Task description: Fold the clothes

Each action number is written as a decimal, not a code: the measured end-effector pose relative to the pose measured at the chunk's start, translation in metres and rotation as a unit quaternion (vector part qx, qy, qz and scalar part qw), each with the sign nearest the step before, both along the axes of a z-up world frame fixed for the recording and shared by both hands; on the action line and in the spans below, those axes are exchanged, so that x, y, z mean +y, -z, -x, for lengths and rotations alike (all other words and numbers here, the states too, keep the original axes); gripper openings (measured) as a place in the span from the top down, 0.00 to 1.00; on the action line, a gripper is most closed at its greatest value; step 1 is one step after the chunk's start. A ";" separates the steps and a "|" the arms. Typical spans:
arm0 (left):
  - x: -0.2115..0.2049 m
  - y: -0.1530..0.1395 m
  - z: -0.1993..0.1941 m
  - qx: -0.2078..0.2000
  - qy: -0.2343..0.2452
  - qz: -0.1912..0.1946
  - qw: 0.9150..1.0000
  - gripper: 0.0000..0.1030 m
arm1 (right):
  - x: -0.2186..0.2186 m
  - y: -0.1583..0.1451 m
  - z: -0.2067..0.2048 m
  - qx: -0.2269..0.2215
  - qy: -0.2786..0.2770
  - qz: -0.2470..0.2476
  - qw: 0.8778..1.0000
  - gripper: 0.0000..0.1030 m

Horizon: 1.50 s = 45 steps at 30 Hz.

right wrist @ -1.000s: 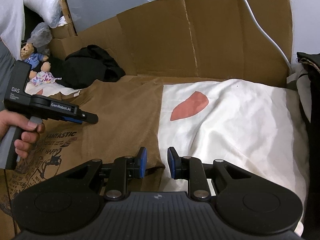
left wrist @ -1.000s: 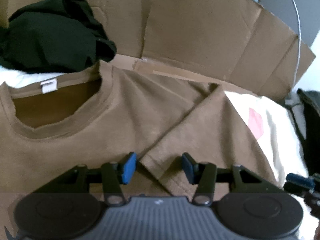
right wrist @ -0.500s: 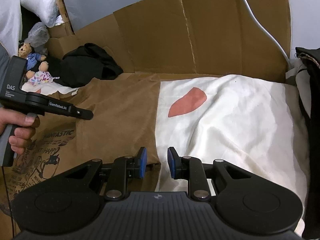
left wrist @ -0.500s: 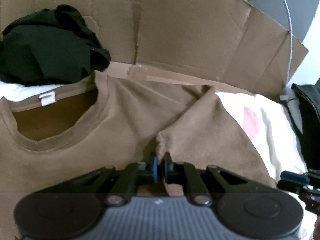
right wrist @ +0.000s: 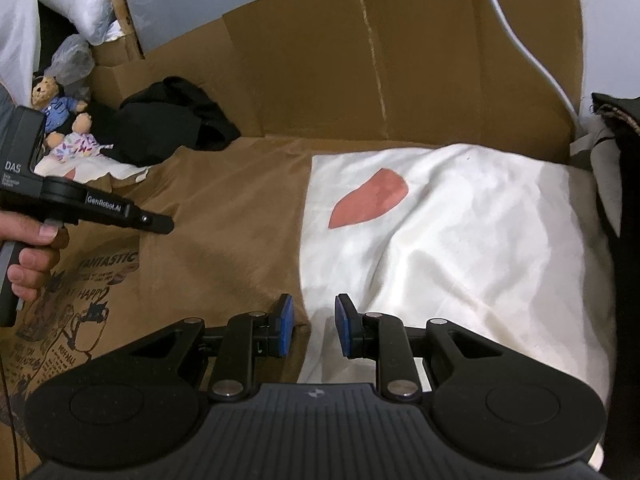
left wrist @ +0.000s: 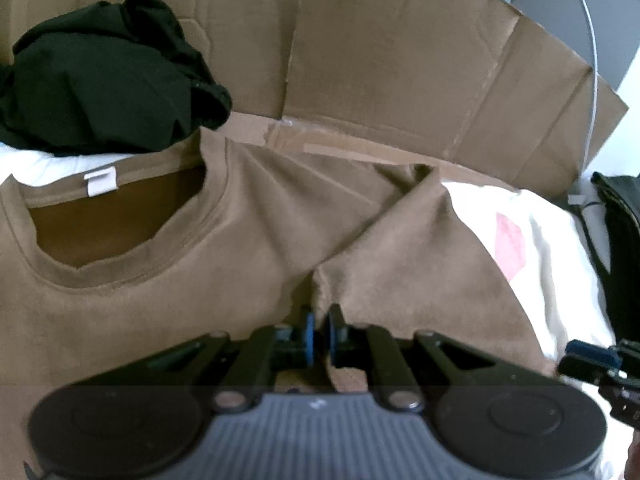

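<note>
While the brown T-shirt [left wrist: 248,264] is laid flat, collar toward the cardboard [left wrist: 400,60], its sleeve is pinched by the left gripper [left wrist: 319,334]; the right gripper [right wrist: 311,330] is held parted over its hem.

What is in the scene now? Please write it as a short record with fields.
garment: brown T-shirt, laid flat, neck label showing
left claw: shut on the T-shirt's sleeve edge
right claw: open, at the T-shirt's side edge, gripping nothing
surface: white sheet with a pink patch
behind: cardboard wall
other clothes: black garment, crumpled beside the collar
toys: two teddy bears, far left in the right wrist view
</note>
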<state>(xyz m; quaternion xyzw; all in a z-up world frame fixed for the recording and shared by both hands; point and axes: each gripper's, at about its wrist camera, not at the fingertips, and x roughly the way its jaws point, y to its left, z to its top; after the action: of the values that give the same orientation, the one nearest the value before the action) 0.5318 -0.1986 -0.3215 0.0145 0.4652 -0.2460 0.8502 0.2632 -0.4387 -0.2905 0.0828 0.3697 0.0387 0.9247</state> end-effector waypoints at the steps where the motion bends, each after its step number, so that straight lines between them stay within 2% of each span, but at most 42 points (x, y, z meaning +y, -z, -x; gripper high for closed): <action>1: 0.000 0.000 -0.001 0.000 0.000 0.000 1.000 0.93 | -0.002 0.000 0.000 -0.003 0.007 0.001 1.000 0.75; 4: 0.002 0.000 -0.001 0.001 0.003 0.001 1.000 0.93 | -0.001 -0.002 0.001 -0.014 0.007 -0.002 1.000 0.76; 9: 0.002 0.002 -0.001 0.002 -0.001 0.000 1.000 0.92 | 0.012 -0.005 0.003 -0.035 -0.029 0.006 0.999 0.76; 10: 0.000 0.006 0.010 -0.002 -0.047 0.002 0.999 0.92 | 0.014 -0.004 0.002 -0.030 -0.038 0.007 0.999 0.76; 13: 0.002 0.006 0.016 -0.006 -0.053 0.003 0.999 0.92 | 0.021 0.006 -0.002 0.003 -0.056 0.022 0.998 0.76; 17: 0.006 0.007 0.025 -0.008 -0.054 -0.001 0.998 0.92 | 0.021 0.011 -0.004 0.023 -0.058 0.035 0.997 0.76; 20: 0.011 0.006 0.030 -0.001 -0.055 -0.005 0.998 0.83 | 0.021 0.011 -0.004 0.032 -0.062 0.033 0.997 0.75; 22: 0.014 0.003 0.038 -0.007 -0.043 -0.011 0.999 0.72 | 0.023 0.008 -0.001 0.032 -0.066 0.040 0.997 0.73; 24: 0.016 0.001 0.044 -0.011 -0.032 -0.016 0.999 0.66 | 0.024 0.004 0.003 0.025 -0.069 0.050 0.996 0.73; 26: 0.016 -0.001 0.041 -0.009 -0.030 -0.018 0.999 0.65 | 0.024 0.001 0.006 0.012 -0.071 0.051 0.996 0.72; 30: 0.045 -0.007 0.064 -0.014 -0.033 -0.016 0.999 0.65 | 0.024 -0.002 0.010 -0.001 -0.066 0.057 0.996 0.71; 36: 0.087 -0.016 0.099 -0.022 -0.038 -0.013 0.999 0.64 | 0.026 0.000 0.015 0.017 -0.047 0.053 0.997 0.71; 41: 0.122 -0.027 0.125 -0.032 -0.040 -0.011 0.999 0.56 | 0.028 -0.013 0.024 0.039 -0.007 0.019 0.999 0.71; 45: 0.154 -0.040 0.139 -0.041 -0.051 -0.006 0.998 0.52 | 0.041 -0.024 0.029 0.034 0.002 0.026 0.999 0.61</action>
<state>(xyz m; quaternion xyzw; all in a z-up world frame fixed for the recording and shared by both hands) 0.3925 -0.0447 -0.2816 0.0061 0.4316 -0.1985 0.8799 0.2341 -0.3973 -0.2661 0.0610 0.4014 0.0248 0.9135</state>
